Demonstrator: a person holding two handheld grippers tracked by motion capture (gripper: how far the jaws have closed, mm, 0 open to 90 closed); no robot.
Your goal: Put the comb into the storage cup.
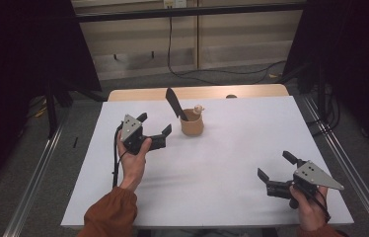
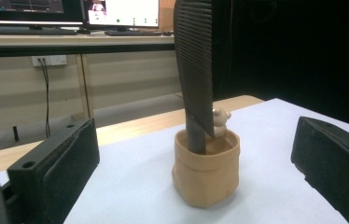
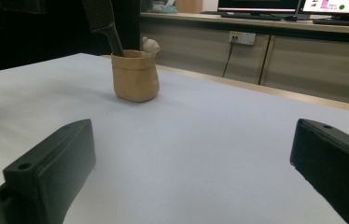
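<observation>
Nearby, left tongs (image 1: pixel 154 124) agape beside comb (image 1: pixel 174 102) in tan pot (image 1: pixel 192 124).

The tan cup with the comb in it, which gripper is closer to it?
Left. The left gripper sits just beside the tan cup, jaws open toward it; the right gripper rests far off near the table's front corner.

**A tan cup far ahead of two wide black jaws**

The right gripper (image 3: pixel 193 172) has its two black jaws far apart, with nothing between them. They sit low over the white table (image 3: pixel 200 140). Past the jaws, well apart from them, stands a tan cup (image 3: pixel 135 77). A black comb (image 3: pixel 103 21) sticks up out of the cup and leans away. A small pale figure (image 3: pixel 150 45) peeks over the cup's rim, beside the comb.
</observation>
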